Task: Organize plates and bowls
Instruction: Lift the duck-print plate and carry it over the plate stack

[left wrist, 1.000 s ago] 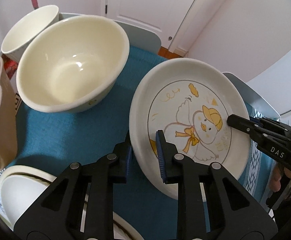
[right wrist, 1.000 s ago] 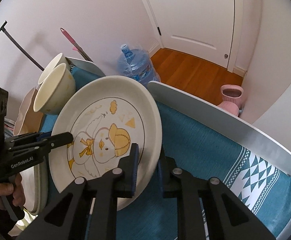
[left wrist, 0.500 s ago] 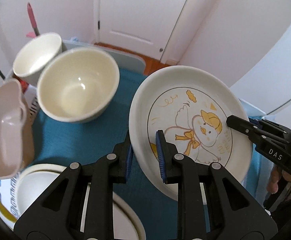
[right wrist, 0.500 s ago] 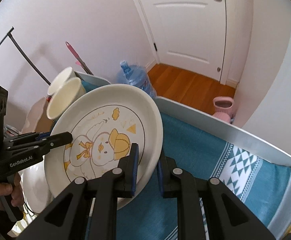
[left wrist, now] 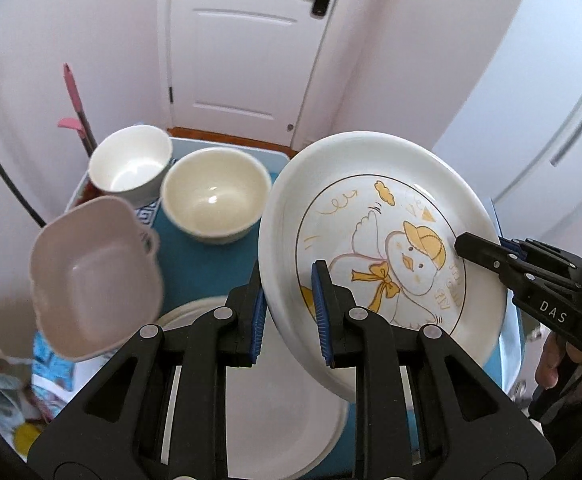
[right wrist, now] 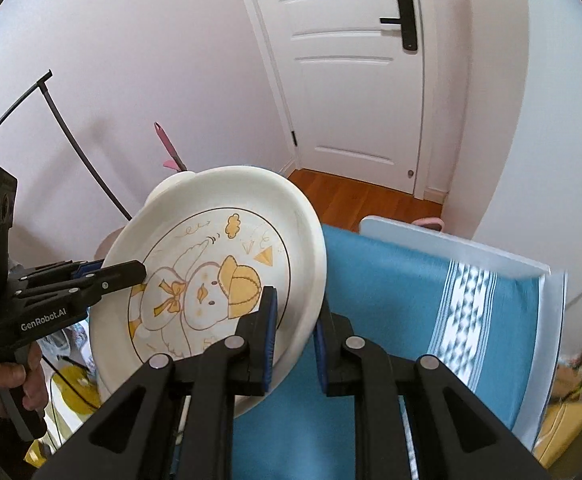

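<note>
Duck plate (left wrist: 383, 240) held in the air, tilted, face toward both cameras. Left gripper (left wrist: 289, 312) clamps narrow on its near-left rim; right gripper (right wrist: 295, 340) clamps narrow on the opposite rim, so the plate spans between the two. Directly under the left gripper lies a white plate stack (left wrist: 275, 396) on the table (left wrist: 207, 272); likely landing spot, nearer the left hand. Bowls (left wrist: 215, 196) sit beyond, clear.

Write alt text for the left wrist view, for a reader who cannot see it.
Two handheld grippers, the left gripper and the right gripper, clamp opposite edges of a tilted white duck plate above a table with a blue cloth. Beyond it stand a cream bowl, a white bowl and a pale pink dish, before a closed white door.
</note>
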The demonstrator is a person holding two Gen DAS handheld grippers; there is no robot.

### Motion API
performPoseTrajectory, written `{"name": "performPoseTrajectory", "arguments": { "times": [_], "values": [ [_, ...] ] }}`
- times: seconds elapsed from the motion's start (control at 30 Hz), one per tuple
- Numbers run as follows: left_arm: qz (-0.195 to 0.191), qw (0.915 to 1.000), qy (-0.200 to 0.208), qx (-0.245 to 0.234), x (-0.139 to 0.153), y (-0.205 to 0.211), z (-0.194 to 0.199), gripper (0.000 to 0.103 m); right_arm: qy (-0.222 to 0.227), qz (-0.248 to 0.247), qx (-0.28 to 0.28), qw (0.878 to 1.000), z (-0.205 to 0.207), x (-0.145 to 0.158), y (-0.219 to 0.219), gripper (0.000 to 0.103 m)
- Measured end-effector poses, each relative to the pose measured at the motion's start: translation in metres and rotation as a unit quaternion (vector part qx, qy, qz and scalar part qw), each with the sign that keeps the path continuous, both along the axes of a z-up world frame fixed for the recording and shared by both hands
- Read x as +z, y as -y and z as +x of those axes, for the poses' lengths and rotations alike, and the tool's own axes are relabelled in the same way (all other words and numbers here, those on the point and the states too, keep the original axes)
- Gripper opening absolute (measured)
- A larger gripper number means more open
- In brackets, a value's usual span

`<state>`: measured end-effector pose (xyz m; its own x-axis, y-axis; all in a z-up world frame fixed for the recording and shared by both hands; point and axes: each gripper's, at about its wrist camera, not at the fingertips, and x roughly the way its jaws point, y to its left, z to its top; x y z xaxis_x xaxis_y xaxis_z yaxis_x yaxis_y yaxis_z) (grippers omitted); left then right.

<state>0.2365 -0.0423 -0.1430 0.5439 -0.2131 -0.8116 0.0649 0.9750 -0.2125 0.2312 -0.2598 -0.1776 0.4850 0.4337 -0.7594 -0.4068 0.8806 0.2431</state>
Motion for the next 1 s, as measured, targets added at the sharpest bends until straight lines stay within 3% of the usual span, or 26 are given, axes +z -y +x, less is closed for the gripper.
{"name": "performPoseTrajectory", "arguments": {
  "times": [0.43, 0.73, 1.0],
  "values": [
    [0.009, 0.9964, -0.033, -0.077, -0.027, -0.054, -0.067, 0.019, -0.027, -0.002, -0.085, 0.996, -0.098, -0.023, -0.063, 0.016],
    [0.005, 0.9939, -0.064, -0.089, -0.077, -0.060, -0.073, 0.019, -0.076, -0.012, -0.113, 0.991, -0.113, -0.063, -0.077, 0.016],
    [0.011, 0.9942, -0.074, -0.077, -0.099, -0.057, -0.063, 0.019, -0.064, -0.050, -0.113, 0.990, -0.113, -0.079, -0.082, 0.016]
  ]
}}
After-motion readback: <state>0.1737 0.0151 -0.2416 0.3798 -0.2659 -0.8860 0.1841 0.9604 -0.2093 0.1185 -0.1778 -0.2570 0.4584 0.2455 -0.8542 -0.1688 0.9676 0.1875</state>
